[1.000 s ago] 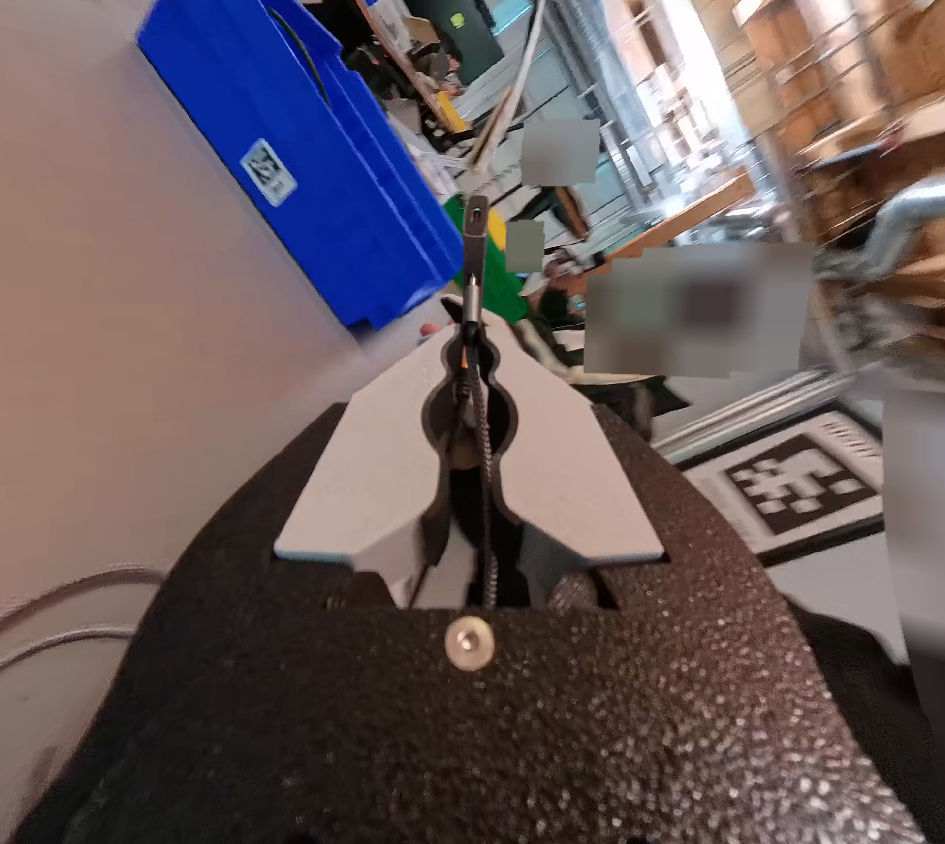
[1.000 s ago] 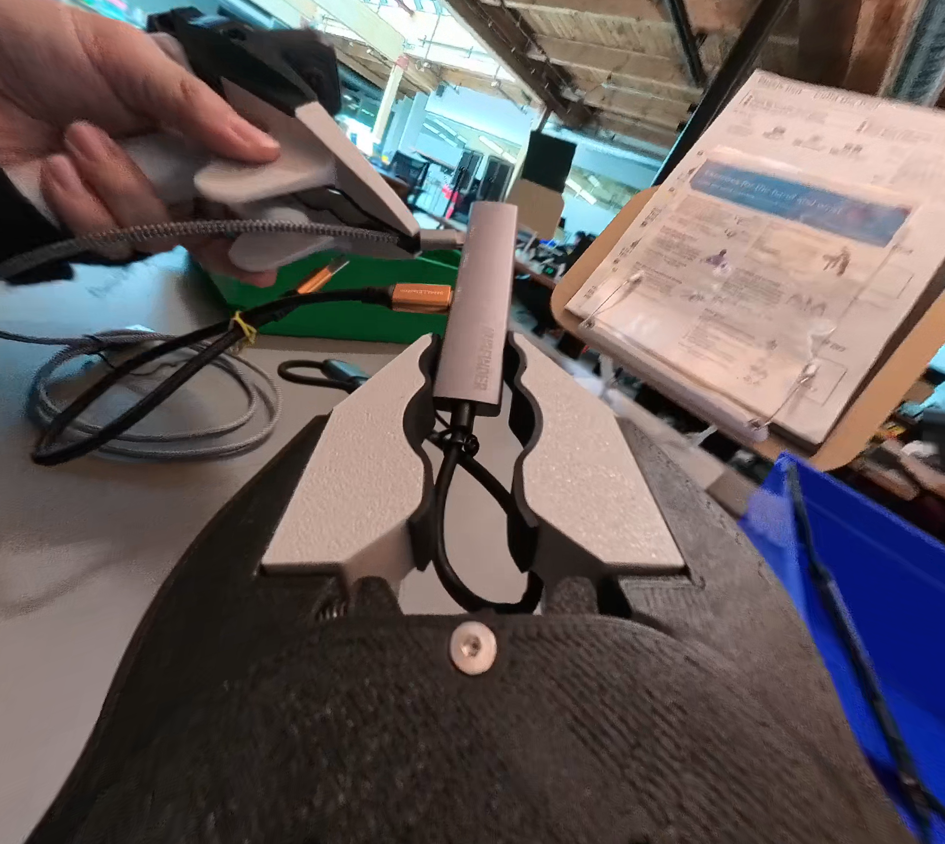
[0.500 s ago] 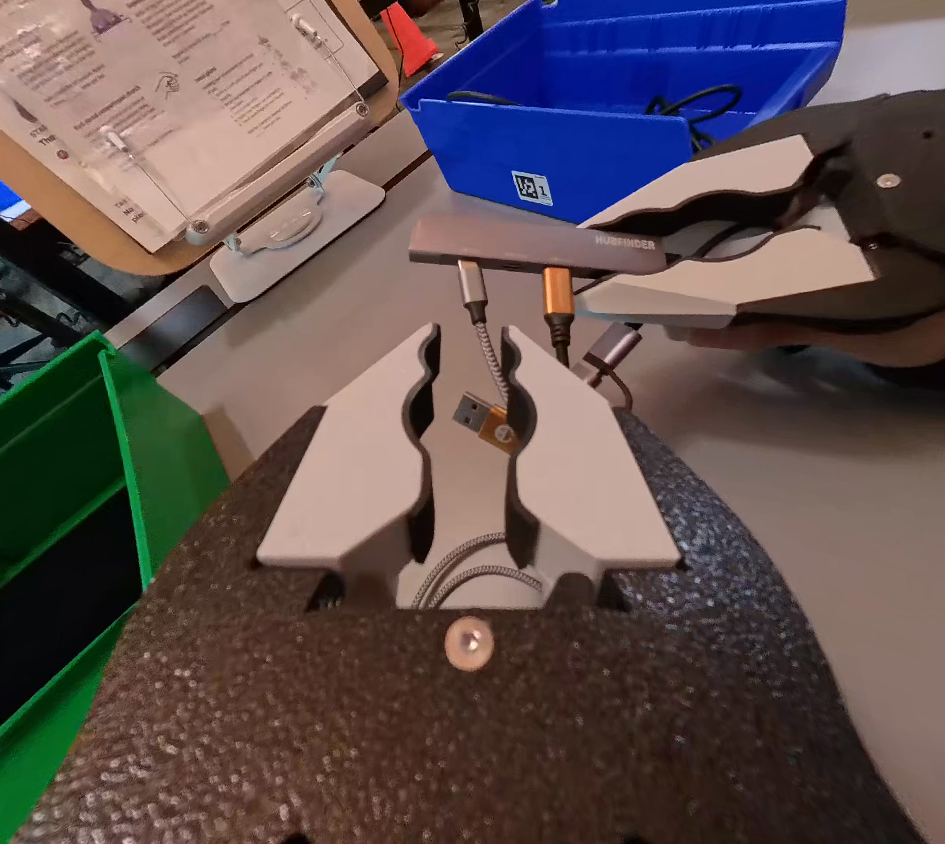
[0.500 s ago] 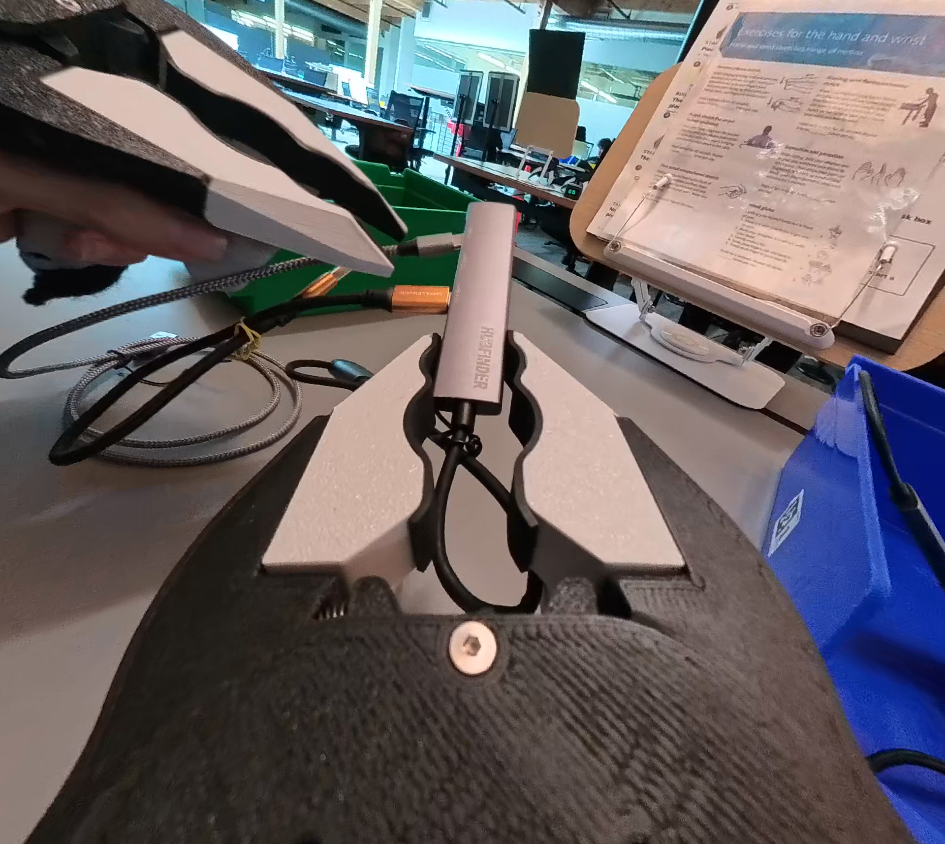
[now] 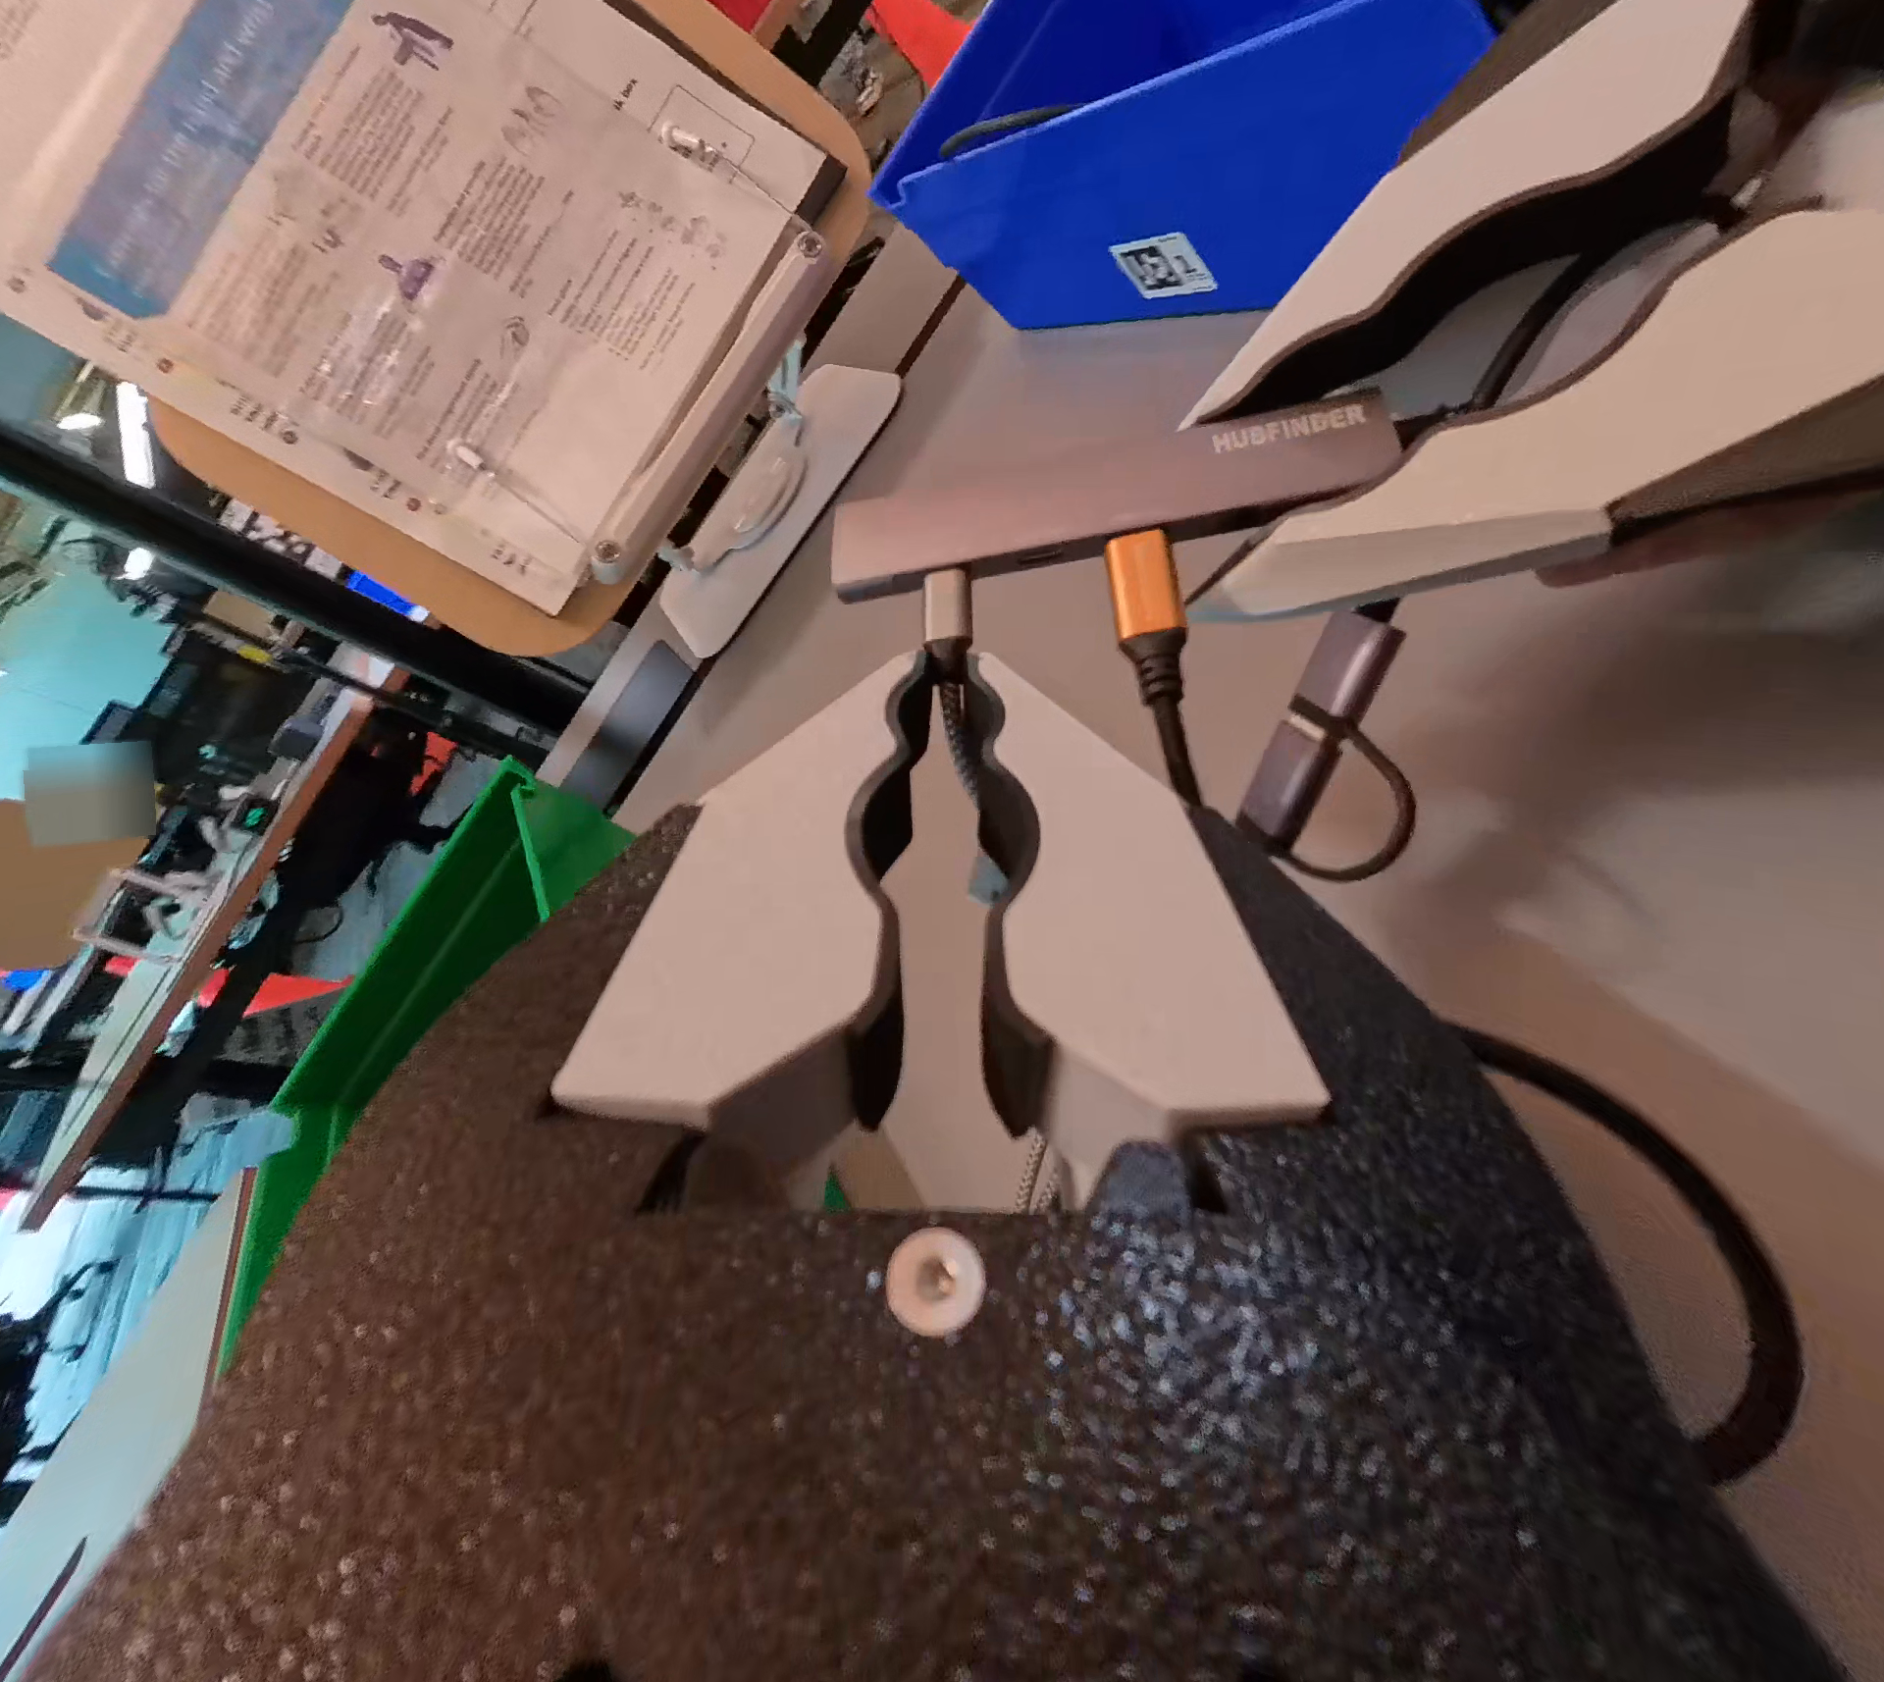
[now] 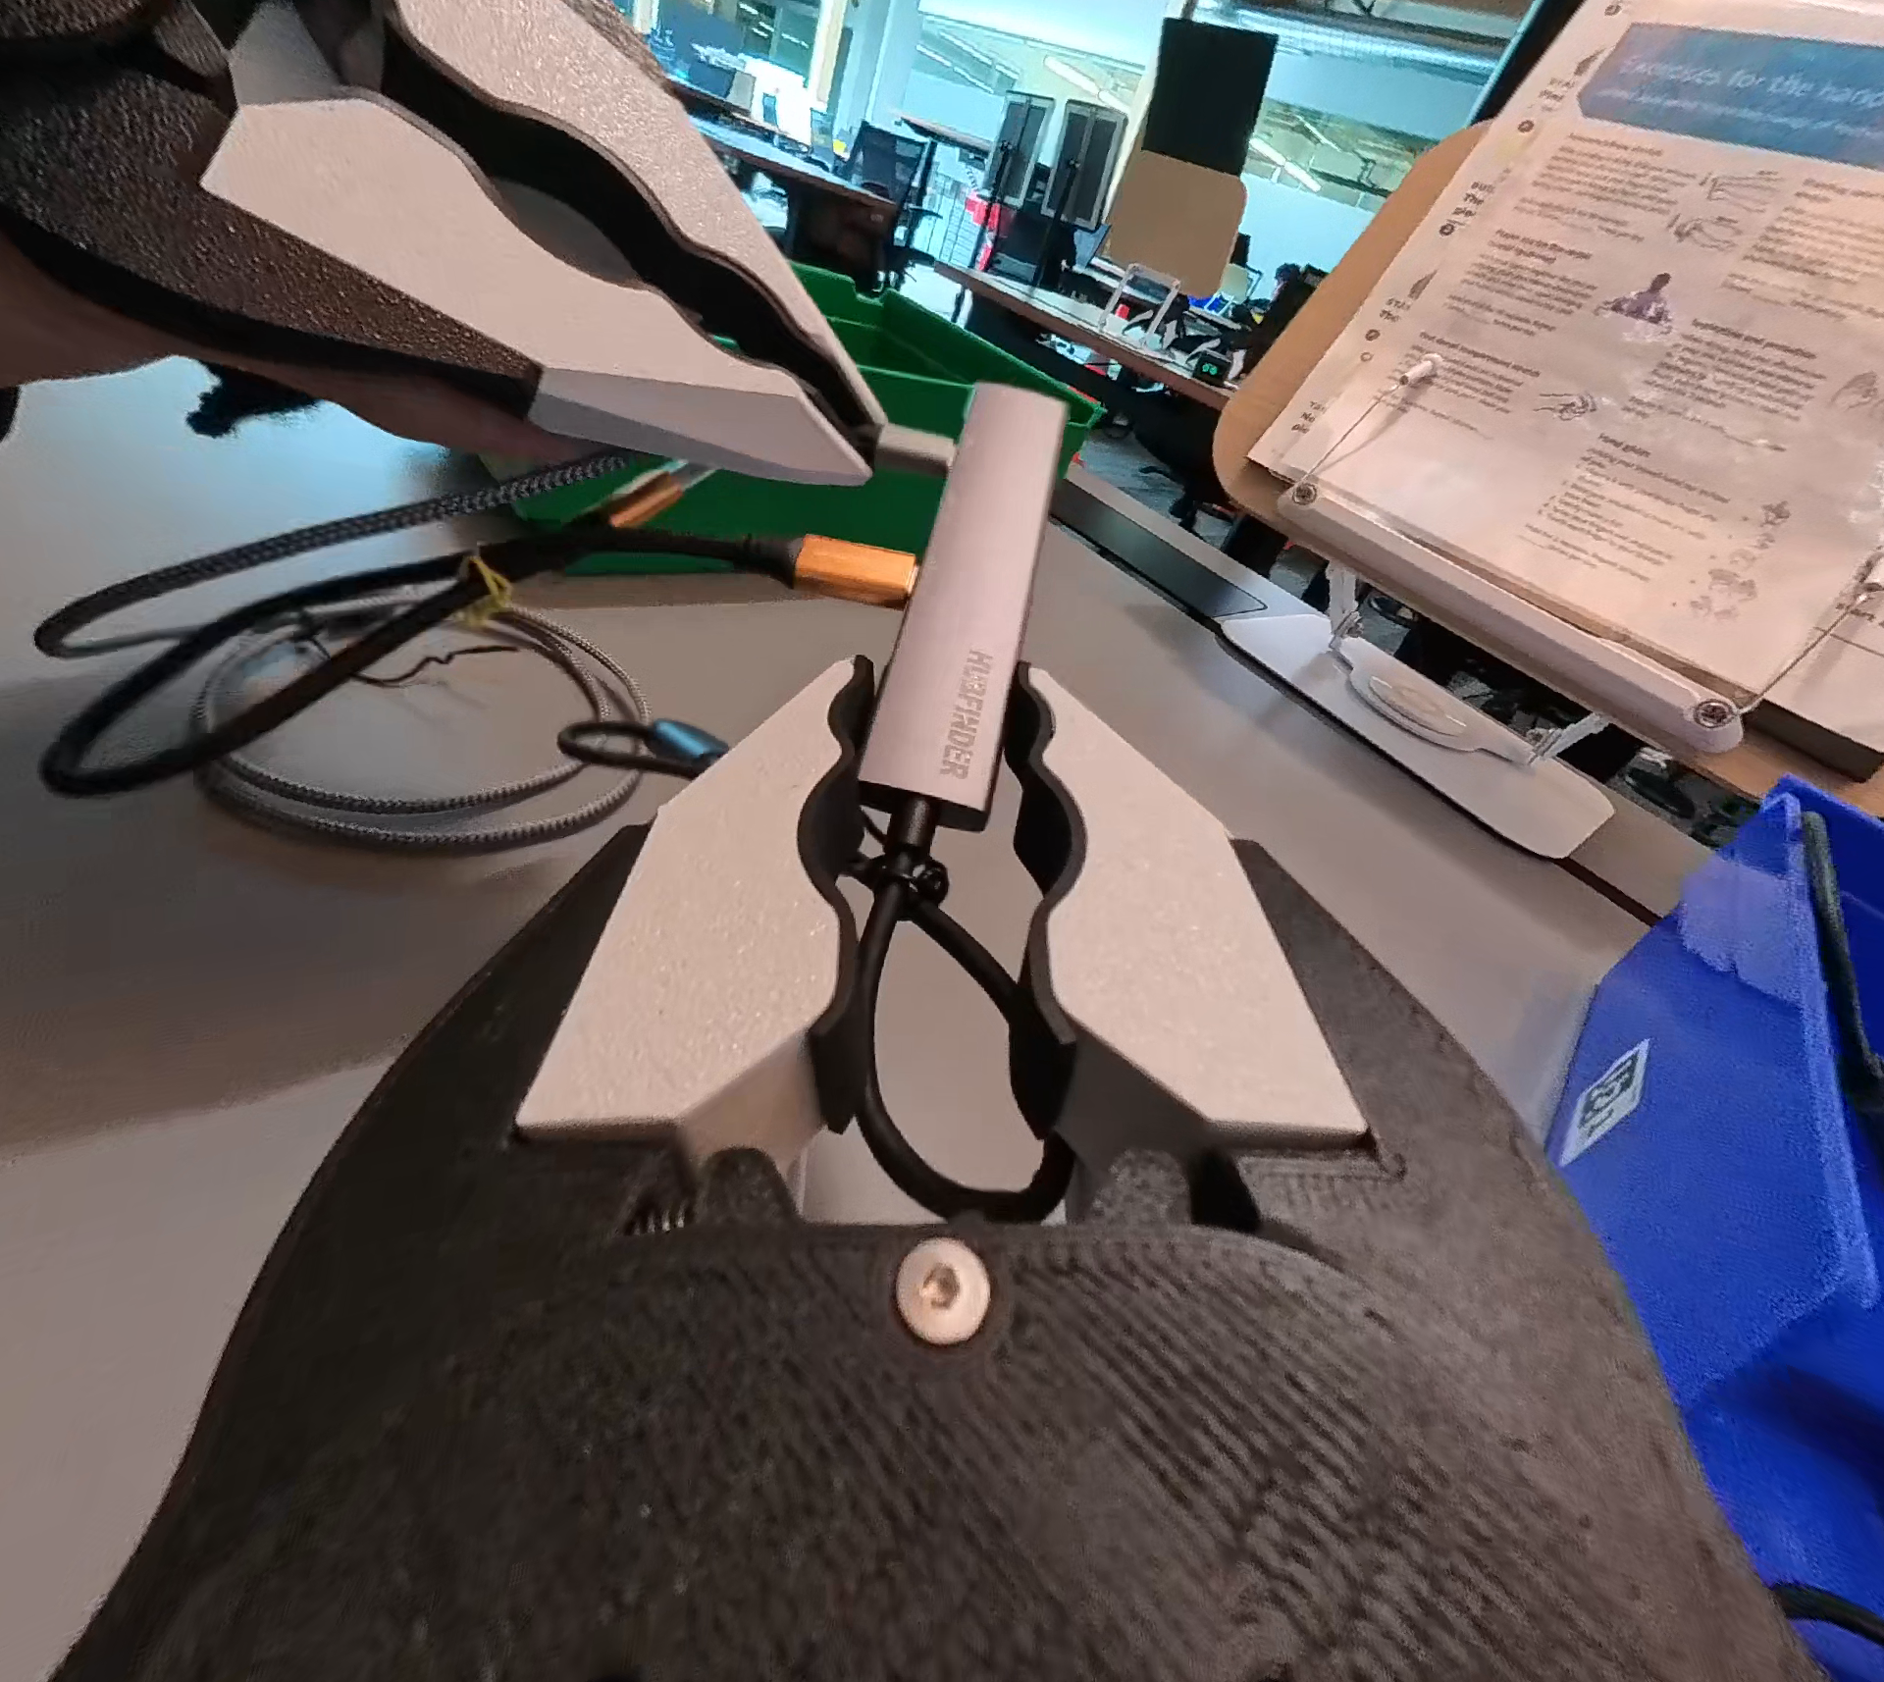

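My right gripper (image 6: pixel 938 675) is shut on the near end of a slim grey USB hub (image 6: pixel 979 552) and holds it above the grey table (image 6: pixel 306 970). A silver plug (image 5: pixel 946 601) and an orange plug (image 5: pixel 1142 583) sit in the hub's side ports. My left gripper (image 5: pixel 950 664) is shut on the grey braided cable (image 5: pixel 958 756) just behind the silver plug. In the right wrist view the left gripper (image 6: pixel 872 450) comes in from the upper left with its tips at that plug. The hub's own black lead (image 6: pixel 918 970) loops back between the right fingers.
A blue bin (image 5: pixel 1172 206) with cables stands behind the hub, and a green bin (image 5: pixel 438 940) at the left. A document stand (image 5: pixel 408 226) holds a printed sheet. Coiled cables (image 6: pixel 408 766) and a grey adapter (image 5: pixel 1325 715) lie on the table. The left gripper's tips are roughly 5 cm from the right gripper's.
One second ago my left gripper held the braided cable's plug. Half a second ago it was open and drawn back, with the plug in the hub. Now it has closed on the cable behind the plug.
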Motion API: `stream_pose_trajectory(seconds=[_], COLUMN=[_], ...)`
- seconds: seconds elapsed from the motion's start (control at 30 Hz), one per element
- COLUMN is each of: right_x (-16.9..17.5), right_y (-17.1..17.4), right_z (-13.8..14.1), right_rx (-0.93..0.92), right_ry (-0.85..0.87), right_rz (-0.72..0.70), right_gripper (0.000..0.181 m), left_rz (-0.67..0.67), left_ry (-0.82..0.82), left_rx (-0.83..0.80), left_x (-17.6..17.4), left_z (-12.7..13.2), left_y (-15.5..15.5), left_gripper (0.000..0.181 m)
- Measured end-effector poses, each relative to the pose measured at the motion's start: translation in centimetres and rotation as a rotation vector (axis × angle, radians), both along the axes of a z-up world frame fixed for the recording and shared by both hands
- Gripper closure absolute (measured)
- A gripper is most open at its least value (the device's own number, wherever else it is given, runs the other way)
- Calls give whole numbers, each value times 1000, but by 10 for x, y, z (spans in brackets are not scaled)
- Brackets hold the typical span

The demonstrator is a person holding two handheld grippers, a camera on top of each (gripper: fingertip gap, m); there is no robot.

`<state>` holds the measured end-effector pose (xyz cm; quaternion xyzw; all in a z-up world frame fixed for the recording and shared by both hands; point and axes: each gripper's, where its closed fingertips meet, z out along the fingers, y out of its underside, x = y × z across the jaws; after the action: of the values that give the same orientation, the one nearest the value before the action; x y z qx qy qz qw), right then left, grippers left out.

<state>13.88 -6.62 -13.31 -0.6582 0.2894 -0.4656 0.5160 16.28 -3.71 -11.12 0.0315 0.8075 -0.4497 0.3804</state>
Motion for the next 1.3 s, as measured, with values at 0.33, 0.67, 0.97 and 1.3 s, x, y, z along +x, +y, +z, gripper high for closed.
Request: stream_pose_trajectory(seconds=[0.33,0.67,0.97,1.3], right_x=[-2,-52,-74,-24], right_y=[-13,-75,-164,-298], right_z=[15,150,289,266], right_rx=[-117,31,11,-348], right_ry=[-86,-270,-301,-118], right_rz=[-106,-278,-446,-860], right_gripper=[157,158,158,157], left_rz=[-104,-85,-96,-148], left_ry=[96,448,635,682], left_rx=[-93,-529,-475,-349], left_x=[-10,10,12,-2], left_z=[13,46,3,-27], left_y=[-5,73,64,50], left_gripper=[172,136,131,131])
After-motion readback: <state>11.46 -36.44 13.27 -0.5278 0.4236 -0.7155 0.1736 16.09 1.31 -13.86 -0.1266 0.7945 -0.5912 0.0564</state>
